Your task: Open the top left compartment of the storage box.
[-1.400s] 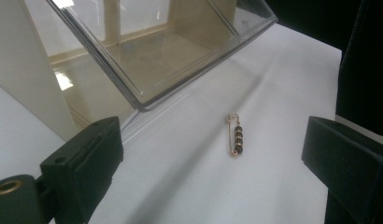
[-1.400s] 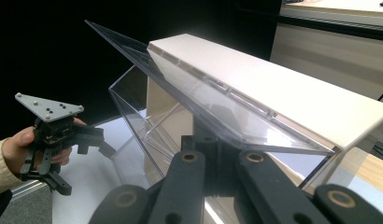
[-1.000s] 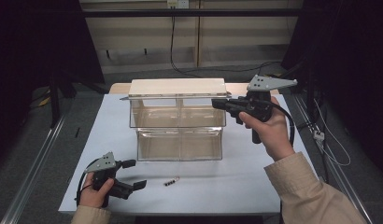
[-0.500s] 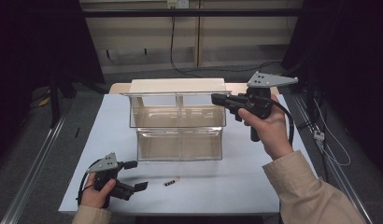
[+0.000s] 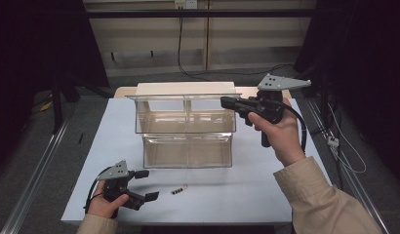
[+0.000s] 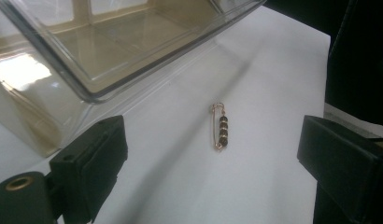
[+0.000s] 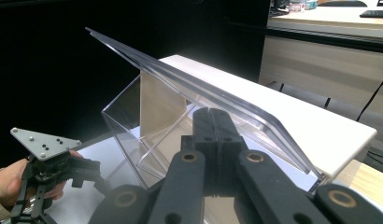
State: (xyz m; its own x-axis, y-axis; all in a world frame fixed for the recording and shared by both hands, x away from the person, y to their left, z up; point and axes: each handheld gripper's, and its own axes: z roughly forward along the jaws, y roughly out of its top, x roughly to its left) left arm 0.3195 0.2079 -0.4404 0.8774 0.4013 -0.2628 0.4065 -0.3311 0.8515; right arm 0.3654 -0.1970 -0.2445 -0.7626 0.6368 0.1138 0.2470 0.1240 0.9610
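**Beaded pin between spread fingers, clear box lid raised**

White sheeting covers the surface (image 5: pixel 266 190), with a dark room behind it. Near the front edge lies a small gold safety pin threaded with dark beads (image 6: pixel 221 132), flat on the surface and touching nothing. The left gripper (image 5: pixel 145 185), held low in the person's left hand, points at the pin with its two black fingers (image 6: pixel 91 163) spread wide; seen from that gripper, the pin lies just ahead of the fingertips, roughly midway between them. A clear plastic two-tier storage box (image 5: pixel 188 146) stands behind the pin, near the middle of the surface. Its visible compartments hold nothing, and a cream panel shows behind it. The right gripper (image 5: pixel 226 102) is held high at the box's upper right corner, its fingers (image 7: pixel 213 135) pressed together just under the edge of the raised transparent lid (image 7: pixel 203 95); whether they touch the lid is unclear.
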